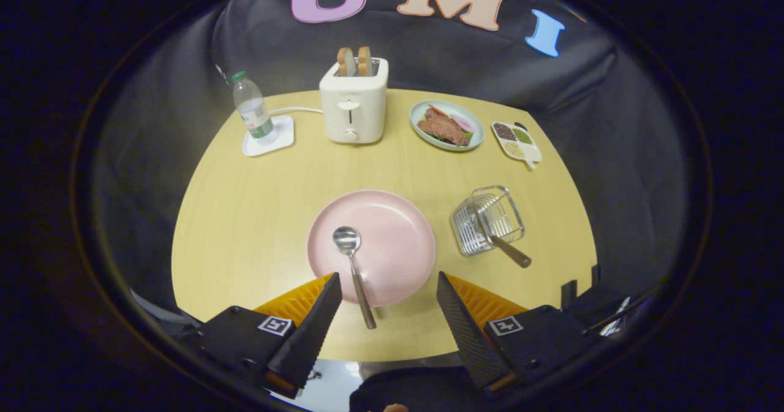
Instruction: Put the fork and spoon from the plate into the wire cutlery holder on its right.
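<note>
1. Gripper [389, 289] fingers stand well apart with nothing between the pads; they hang above the near edge of the round light-wood table [245, 216].
2. Between and just ahead of the fingertips lies the polished metal spoon [353, 271], its bowl on the round pale-pink plate [398, 240] and its handle running back over the plate's near rim toward the gripper, nearer the left finger [318, 326] than the right.
3. In handling, the spoon looks stiff, light and slick, a thin bar of metal that could twist or slide in a loose pinch. 1 sound place to take it is the slender handle where it overhangs the rim, since there is room under it there for the fingers to close across its width.
4. To the right of the plate, apart from it, stands the square silver wire cutlery holder [490, 219], beyond the right finger.
5. Already leaning in the holder is 1 utensil with a dark handle [511, 251] sticking out toward the gripper; I judge it the fork, though its head is hidden among the wires.
6. By that reading, 1 of 2 pieces is placed and the spoon remains.
</note>
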### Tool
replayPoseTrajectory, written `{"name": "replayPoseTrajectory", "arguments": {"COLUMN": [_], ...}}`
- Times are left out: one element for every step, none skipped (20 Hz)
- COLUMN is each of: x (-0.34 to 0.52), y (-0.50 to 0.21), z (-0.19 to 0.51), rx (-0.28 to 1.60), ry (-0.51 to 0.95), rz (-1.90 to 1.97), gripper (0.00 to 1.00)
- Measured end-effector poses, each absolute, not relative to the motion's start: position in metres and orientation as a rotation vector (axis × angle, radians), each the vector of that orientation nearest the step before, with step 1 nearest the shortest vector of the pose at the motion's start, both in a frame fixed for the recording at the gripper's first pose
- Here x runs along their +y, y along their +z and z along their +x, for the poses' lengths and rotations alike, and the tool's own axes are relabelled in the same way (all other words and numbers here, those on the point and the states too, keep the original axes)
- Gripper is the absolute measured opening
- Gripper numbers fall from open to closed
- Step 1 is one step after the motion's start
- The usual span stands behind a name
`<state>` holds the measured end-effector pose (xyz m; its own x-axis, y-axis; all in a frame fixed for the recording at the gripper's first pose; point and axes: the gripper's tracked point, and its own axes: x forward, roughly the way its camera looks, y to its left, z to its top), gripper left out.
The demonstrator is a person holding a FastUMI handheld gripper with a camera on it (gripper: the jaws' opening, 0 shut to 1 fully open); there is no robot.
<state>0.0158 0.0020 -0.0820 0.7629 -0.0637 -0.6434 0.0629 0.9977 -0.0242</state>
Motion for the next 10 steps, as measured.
{"name": "replayPoseTrajectory", "arguments": {"x": [0.005, 0.006, 0.008, 0.011, 0.016, 0.021, 0.025, 0.028, 0.029, 0.032], "y": [-0.09, -0.097, -0.105, -0.112, -0.12, -0.125, -0.13, -0.133, -0.135, -0.137], "z": [0.018, 0.018, 0.017, 0.017, 0.016, 0.015, 0.015, 0.016, 0.016, 0.016], "rx": [0.668, 0.643, 0.622, 0.601, 0.583, 0.56, 0.535, 0.499, 0.464, 0.435], "ry": [-0.067, -0.066, -0.064, -0.056, -0.04, -0.024, -0.011, -0.007, -0.001, 0.012], "rz": [0.013, 0.015, 0.006, -0.006, -0.019, -0.03, -0.045, -0.066, -0.084, -0.096], "gripper": [1.0, 1.0, 1.0, 1.0, 1.0, 1.0, 1.0, 1.0, 1.0, 1.0]}}
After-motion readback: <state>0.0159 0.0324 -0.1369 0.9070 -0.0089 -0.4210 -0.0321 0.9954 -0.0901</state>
